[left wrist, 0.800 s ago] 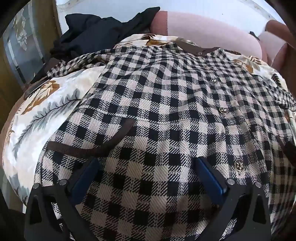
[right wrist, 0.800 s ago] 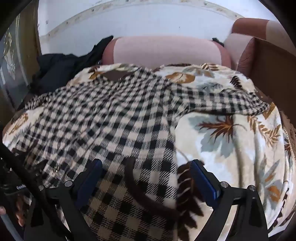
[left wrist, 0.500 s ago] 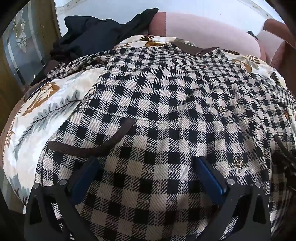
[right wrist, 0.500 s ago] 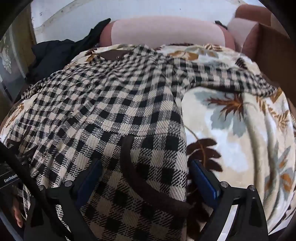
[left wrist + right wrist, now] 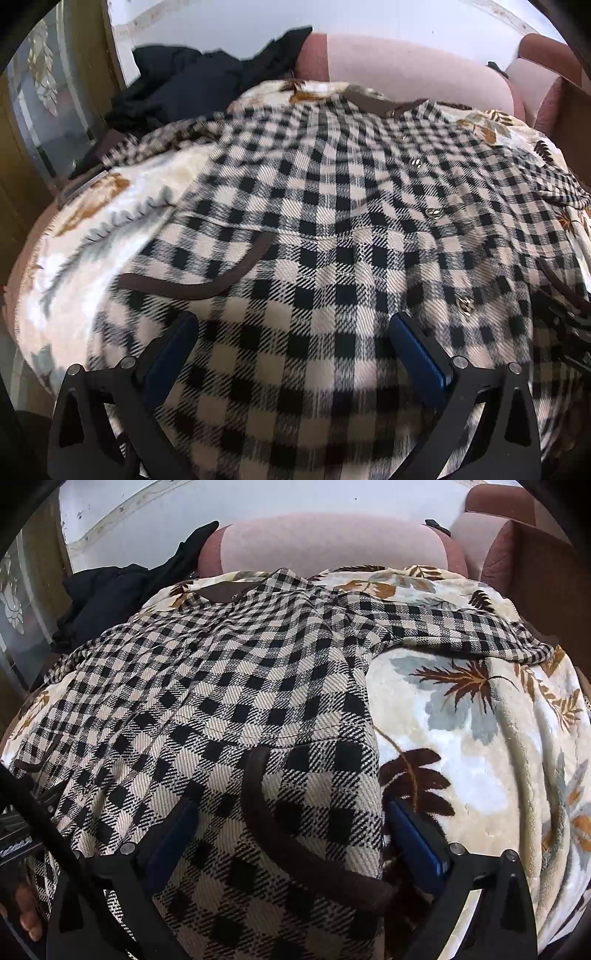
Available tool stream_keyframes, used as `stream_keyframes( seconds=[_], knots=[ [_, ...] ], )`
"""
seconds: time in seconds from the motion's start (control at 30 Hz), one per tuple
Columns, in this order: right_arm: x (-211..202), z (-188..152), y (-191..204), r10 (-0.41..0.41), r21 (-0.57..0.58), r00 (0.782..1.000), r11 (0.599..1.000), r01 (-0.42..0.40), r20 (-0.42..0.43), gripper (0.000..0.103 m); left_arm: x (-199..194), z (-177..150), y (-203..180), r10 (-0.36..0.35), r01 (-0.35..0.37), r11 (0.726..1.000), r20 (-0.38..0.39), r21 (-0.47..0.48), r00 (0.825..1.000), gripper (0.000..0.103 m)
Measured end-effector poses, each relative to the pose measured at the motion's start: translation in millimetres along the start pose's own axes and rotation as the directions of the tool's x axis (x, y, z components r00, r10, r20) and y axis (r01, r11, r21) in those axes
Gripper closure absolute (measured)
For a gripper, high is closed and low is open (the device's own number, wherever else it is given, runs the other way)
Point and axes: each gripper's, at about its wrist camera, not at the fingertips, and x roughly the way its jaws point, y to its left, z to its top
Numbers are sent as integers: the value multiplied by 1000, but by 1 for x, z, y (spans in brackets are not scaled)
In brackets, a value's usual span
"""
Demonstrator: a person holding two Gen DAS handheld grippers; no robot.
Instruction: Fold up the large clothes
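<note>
A large black-and-cream checked coat [image 5: 332, 206] with brown trim and metal buttons lies spread flat, front up, on a leaf-patterned blanket [image 5: 92, 221]. My left gripper [image 5: 291, 332] hovers open just above the coat's lower left part, near a brown-edged pocket [image 5: 207, 284]. In the right wrist view the same coat [image 5: 229, 686] fills the left and middle, one sleeve [image 5: 461, 631] stretched out to the right. My right gripper [image 5: 291, 812] stands open over the coat's lower right side, straddling the right pocket's brown trim [image 5: 266, 812]; its right fingertip sits at the coat's edge.
A heap of dark clothes [image 5: 177, 85] lies at the back left. A pink sofa backrest [image 5: 332, 542] and brown armrest [image 5: 517, 546] close the back and right. Bare blanket [image 5: 480, 757] lies right of the coat. A person's fingers [image 5: 26, 912] show at the lower left.
My right gripper has come down closer to the coat's lower right pocket. The left gripper has drawn back slightly, showing more of the back; both stay open.
</note>
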Motion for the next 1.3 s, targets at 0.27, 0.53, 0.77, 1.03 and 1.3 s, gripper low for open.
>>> stream_keyframes(
  seconds=[0.27,0.53,0.77,1.03,1.3],
  knots=[
    [-6,-7,5,3,-51,999,999,-6,-47,0,-114,-11,26,0,7,1000,234,-30,972,0],
    [-14,-10,-2,70,-15,996,997,-71,-48,0,-181,-3,42,4,20,998,353,-64,936,0],
    [-25,-2,-20,131,60,991,990,-131,14,6,-145,-11,33,-23,25,1000,257,-4,966,0],
    [-27,-1,-44,144,112,989,983,-145,13,34,-69,-30,17,-195,195,981,62,4,979,9],
    [-29,39,-82,74,197,996,977,-83,51,34,-31,-48,-26,-275,278,953,-38,120,961,10]
  ],
)
